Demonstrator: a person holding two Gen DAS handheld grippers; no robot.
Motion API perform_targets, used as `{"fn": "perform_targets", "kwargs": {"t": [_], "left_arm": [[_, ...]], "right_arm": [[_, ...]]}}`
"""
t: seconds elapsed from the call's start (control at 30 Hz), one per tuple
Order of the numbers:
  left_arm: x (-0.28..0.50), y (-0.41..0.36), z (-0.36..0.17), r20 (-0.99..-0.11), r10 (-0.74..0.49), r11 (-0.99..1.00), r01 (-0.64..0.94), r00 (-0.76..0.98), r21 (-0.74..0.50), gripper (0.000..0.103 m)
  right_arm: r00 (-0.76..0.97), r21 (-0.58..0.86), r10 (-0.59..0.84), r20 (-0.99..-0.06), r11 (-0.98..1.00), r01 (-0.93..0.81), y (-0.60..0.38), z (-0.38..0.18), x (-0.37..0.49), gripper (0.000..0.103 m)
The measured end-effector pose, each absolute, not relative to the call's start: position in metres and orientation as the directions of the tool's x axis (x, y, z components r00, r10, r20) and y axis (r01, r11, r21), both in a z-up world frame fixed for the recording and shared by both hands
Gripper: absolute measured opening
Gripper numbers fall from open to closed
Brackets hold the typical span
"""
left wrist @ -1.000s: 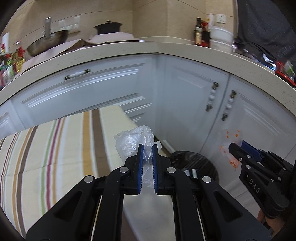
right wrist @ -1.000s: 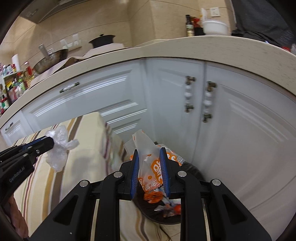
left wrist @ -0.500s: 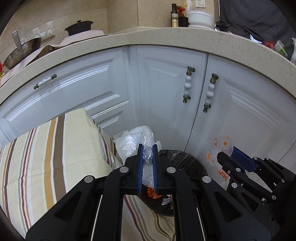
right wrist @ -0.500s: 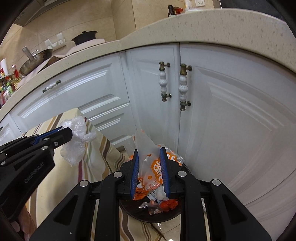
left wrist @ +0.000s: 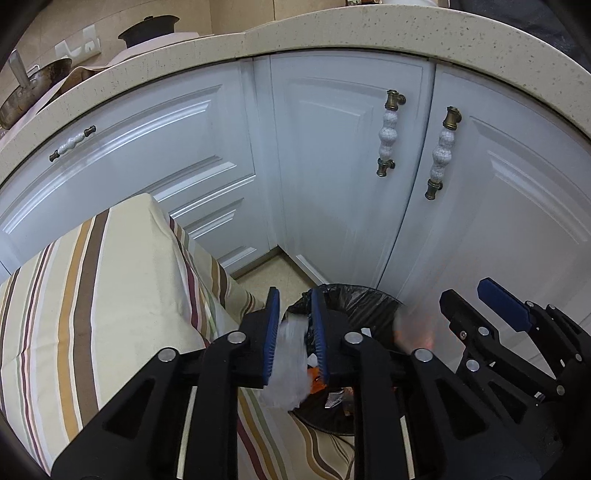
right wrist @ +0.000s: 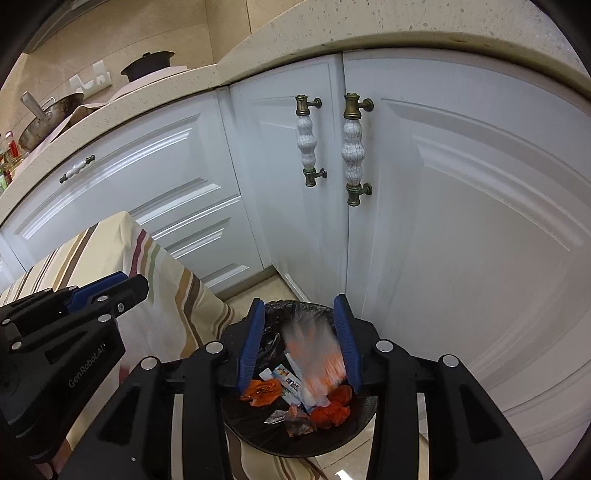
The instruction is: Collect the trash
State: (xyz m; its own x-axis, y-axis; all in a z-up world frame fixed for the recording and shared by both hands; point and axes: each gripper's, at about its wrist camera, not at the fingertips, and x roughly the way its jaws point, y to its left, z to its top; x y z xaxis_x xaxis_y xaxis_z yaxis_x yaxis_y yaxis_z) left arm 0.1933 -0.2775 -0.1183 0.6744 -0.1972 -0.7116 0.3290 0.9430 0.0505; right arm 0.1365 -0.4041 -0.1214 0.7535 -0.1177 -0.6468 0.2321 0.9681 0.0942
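A round black-lined trash bin stands on the floor by the white cabinets, with orange and white wrappers inside; it also shows in the left wrist view. My right gripper is open above it, and an orange-and-white wrapper falls blurred between its fingers. My left gripper is open over the bin's left edge, and a clear plastic bag drops blurred between its pads. Each gripper shows in the other's view: the right and the left.
White cabinet doors with ceramic handles stand right behind the bin. A striped cloth-covered table lies left of the bin. The stone countertop overhangs above, with a wok and pot on it.
Both grippers moved down over the bin and opened. The clear bag and the orange wrapper have left their grip and are falling toward the bin.
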Motion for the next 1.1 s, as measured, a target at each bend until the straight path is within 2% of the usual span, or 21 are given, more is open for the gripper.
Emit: {"fn": "perform_targets", "kwargs": {"t": [0.07, 0.17, 0.53, 0.7, 0.77, 1.1], "left_arm": [[0.193, -0.276, -0.116, -0.703, -0.200, 0.944, 0.327, 0.683, 0.048, 0.034], [0.193, -0.275, -0.113, -0.694, -0.203, 0.944, 0.327, 0.691, 0.049, 0.036], [0.176, -0.264, -0.091, -0.650, -0.216, 0.944, 0.326, 0.729, 0.052, 0.058], [0.161, -0.253, -0.076, -0.626, -0.220, 0.944, 0.326, 0.748, 0.057, 0.061], [0.153, -0.249, -0.071, -0.616, -0.219, 0.945, 0.322, 0.757, 0.059, 0.067], [0.097, -0.212, -0.037, -0.553, -0.209, 0.953, 0.295, 0.807, 0.070, 0.081]], "right_arm": [[0.755, 0.095, -0.117, -0.645, 0.968, 0.232, -0.404, -0.120, 0.136, 0.039], [0.755, 0.091, -0.124, -0.643, 0.967, 0.236, -0.405, -0.118, 0.135, 0.040], [0.763, 0.074, -0.156, -0.628, 0.963, 0.258, -0.402, -0.104, 0.123, 0.044], [0.770, 0.064, -0.182, -0.611, 0.959, 0.277, -0.399, -0.092, 0.110, 0.052], [0.775, 0.065, -0.189, -0.602, 0.957, 0.284, -0.398, -0.086, 0.102, 0.056], [0.810, 0.058, -0.206, -0.549, 0.957, 0.283, -0.373, -0.052, 0.047, 0.073]]}}
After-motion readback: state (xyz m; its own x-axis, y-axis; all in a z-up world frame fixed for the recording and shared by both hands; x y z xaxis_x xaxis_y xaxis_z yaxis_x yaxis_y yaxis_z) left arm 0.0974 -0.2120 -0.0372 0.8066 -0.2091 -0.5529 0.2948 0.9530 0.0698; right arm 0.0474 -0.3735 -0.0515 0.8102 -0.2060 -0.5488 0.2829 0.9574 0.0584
